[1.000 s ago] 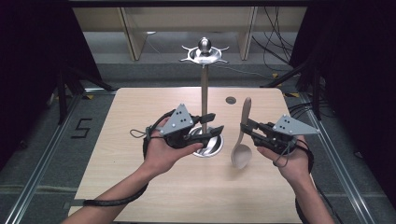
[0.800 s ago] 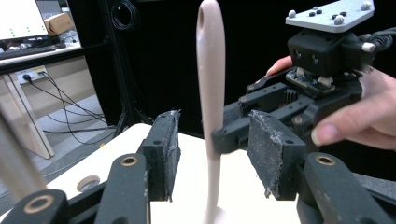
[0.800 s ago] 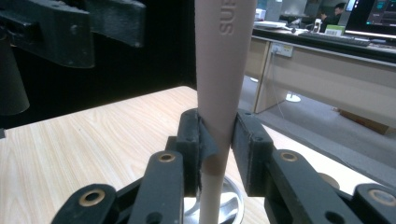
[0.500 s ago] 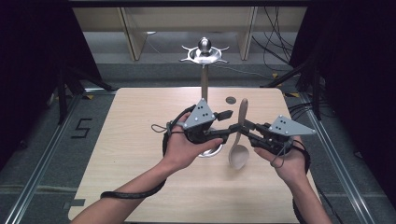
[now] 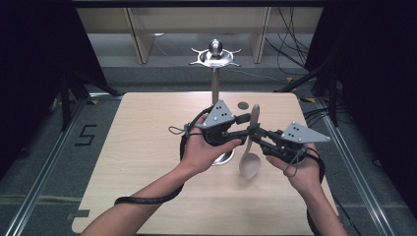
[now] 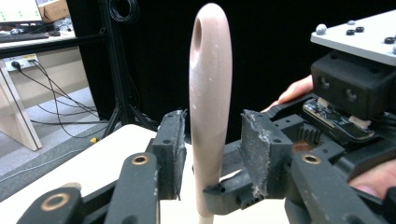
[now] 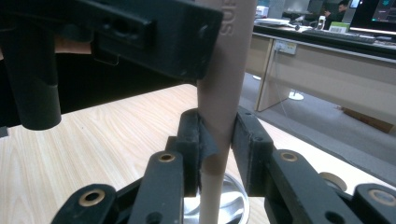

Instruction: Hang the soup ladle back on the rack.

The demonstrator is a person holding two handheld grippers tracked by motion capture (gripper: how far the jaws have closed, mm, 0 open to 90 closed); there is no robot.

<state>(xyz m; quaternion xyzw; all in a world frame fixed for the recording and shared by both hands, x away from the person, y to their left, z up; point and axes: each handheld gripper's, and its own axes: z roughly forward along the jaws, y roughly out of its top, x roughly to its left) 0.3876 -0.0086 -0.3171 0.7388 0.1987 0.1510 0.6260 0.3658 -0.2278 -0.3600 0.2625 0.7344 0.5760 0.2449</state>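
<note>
Spoon is clamped upright by the right gripper, with the left gripper fingers spread around its handle.

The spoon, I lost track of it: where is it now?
High view, centre-right: the spoon hangs bowl-down above the table, held by the right tongs, with the open left tongs around its handle.
</note>
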